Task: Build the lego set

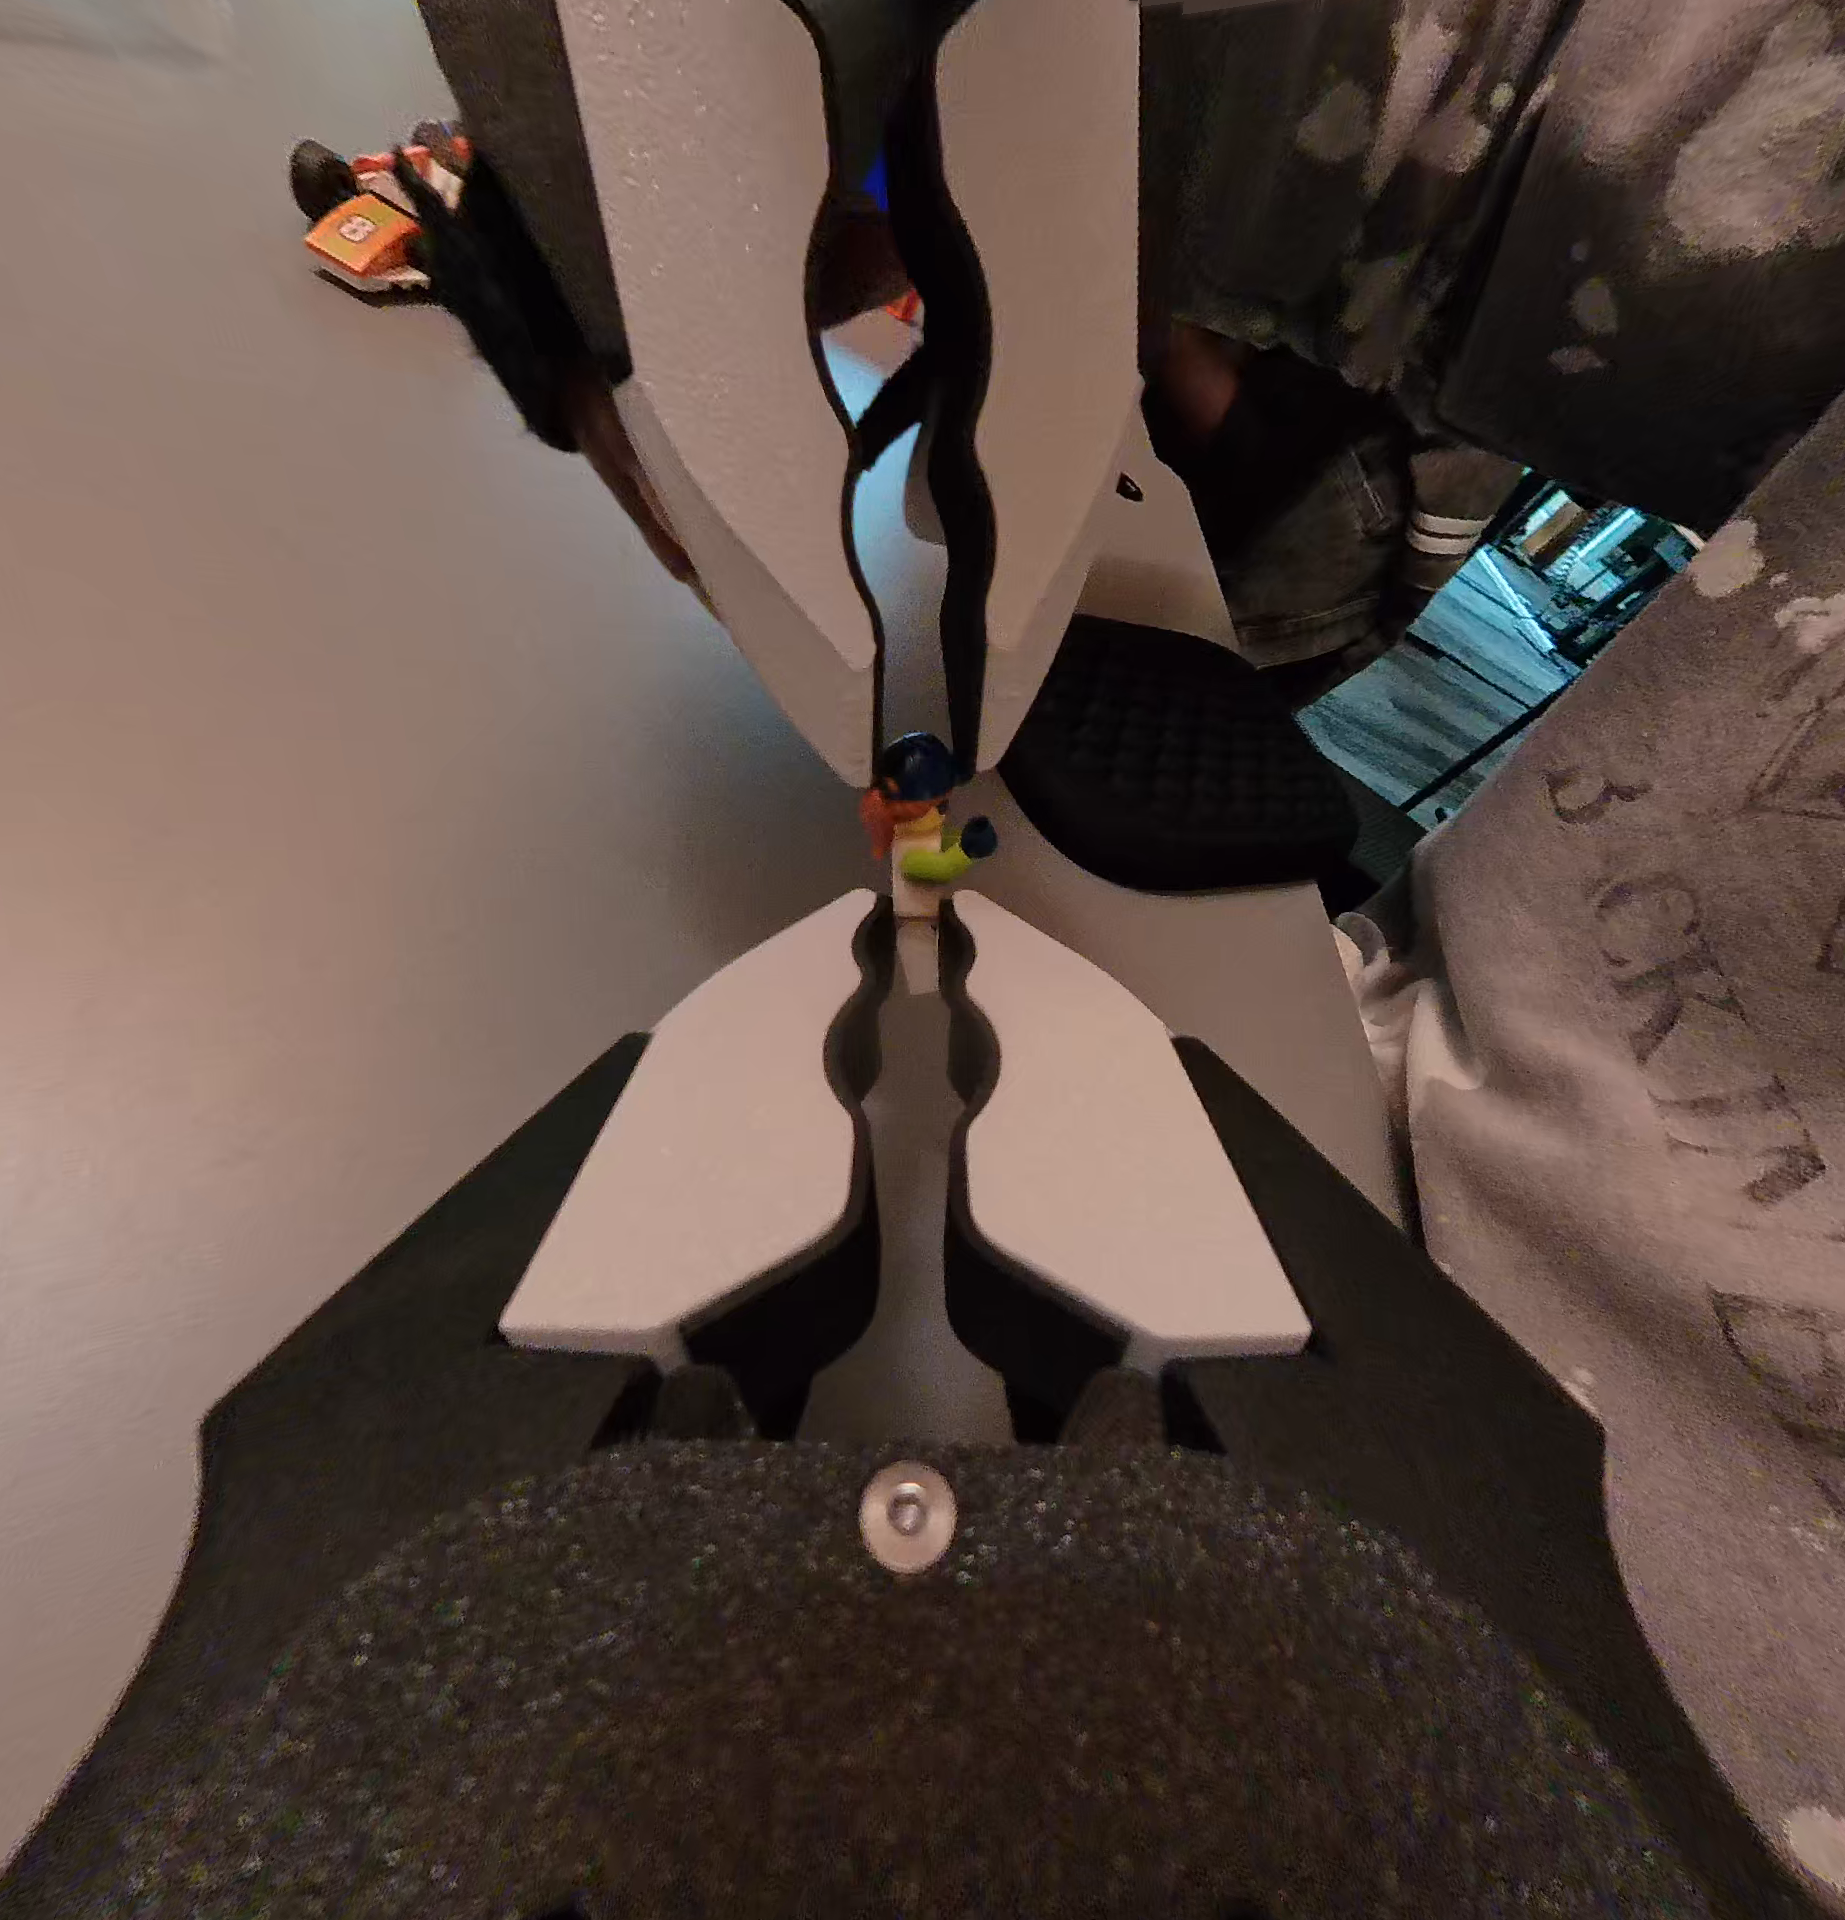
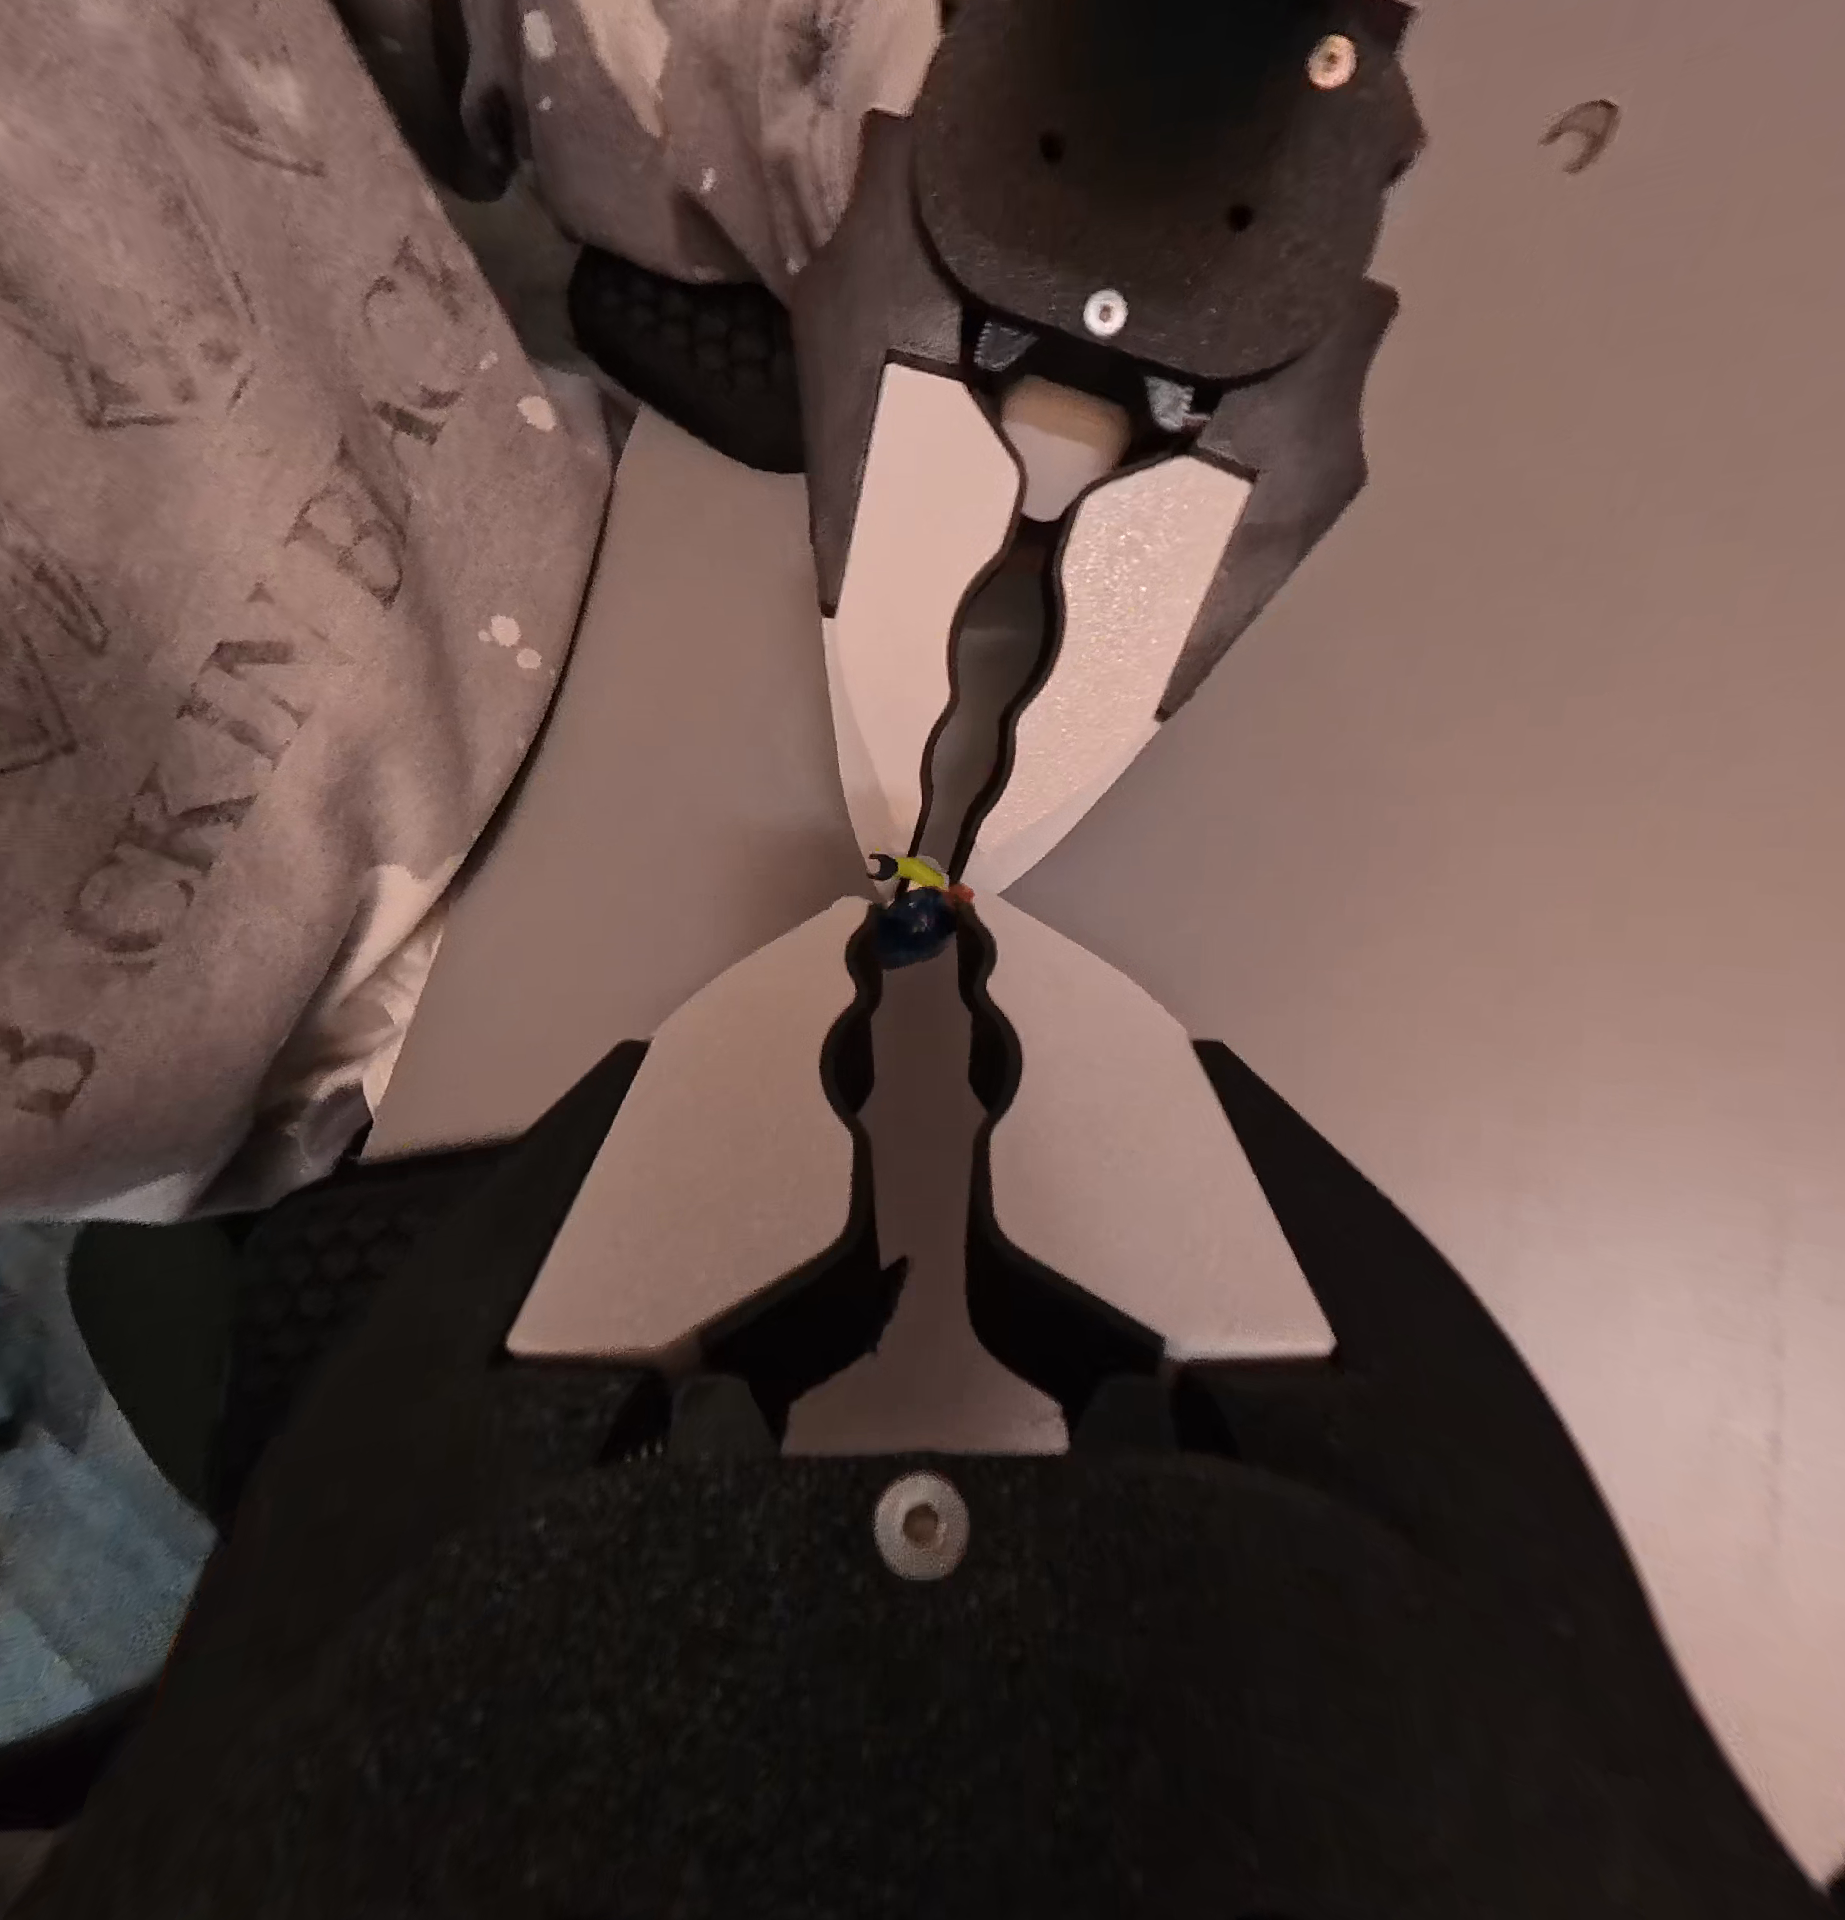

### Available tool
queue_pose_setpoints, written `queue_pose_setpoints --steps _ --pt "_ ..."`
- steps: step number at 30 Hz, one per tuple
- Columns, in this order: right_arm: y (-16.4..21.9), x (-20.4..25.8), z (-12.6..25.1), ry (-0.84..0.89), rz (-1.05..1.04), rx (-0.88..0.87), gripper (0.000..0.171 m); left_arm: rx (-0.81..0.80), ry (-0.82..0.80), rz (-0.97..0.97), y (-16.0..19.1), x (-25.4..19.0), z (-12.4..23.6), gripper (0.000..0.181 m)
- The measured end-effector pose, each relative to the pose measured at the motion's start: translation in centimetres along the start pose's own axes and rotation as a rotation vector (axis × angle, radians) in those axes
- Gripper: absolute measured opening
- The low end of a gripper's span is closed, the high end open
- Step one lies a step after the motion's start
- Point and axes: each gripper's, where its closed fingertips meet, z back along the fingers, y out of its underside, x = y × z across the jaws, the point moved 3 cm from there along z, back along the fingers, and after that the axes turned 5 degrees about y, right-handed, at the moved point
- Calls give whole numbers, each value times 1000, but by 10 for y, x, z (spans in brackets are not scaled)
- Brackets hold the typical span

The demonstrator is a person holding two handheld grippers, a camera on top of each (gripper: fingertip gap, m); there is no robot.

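Observation:
A small lego minifigure (image 1: 923, 842) hangs in the air between my two grippers. It has a dark blue cap (image 1: 918, 764), orange hair, a white torso and a lime green arm. My left gripper (image 1: 913, 920) is shut on its white legs from below. My right gripper (image 1: 923, 769) comes in from above, tip to tip with the left, and is shut on the cap. In the right wrist view my right gripper (image 2: 916, 930) pinches the blue cap (image 2: 910, 927). The left gripper (image 2: 933, 857) faces it, and the figure's green arm (image 2: 918, 871) shows between them.
An orange and white lego car (image 1: 362, 223) sits on the white table (image 1: 222, 831) at the far left, partly hidden behind the right gripper. A person in a grey printed shirt (image 1: 1676, 1039) is close on the right. A black chair seat (image 1: 1178, 769) lies beyond the table edge. My two grippers' fingertips are within a few centimetres of each other.

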Motion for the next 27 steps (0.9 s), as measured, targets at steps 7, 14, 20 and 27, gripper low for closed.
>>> queue_pose_setpoints --steps 7,14,20,27 --pt "4 -16 6 146 -243 -38 12 -25 -165 -29 -5 16 5 8" --pt "3 -32 11 213 -630 -161 12 -41 -340 -95 -12 27 12 8" --pt "2 -31 11 250 -630 -178 12 -54 -342 -89 -13 27 12 8" --pt "-7 -25 20 309 -405 -172 28 -113 -263 -26 -18 22 15 8"
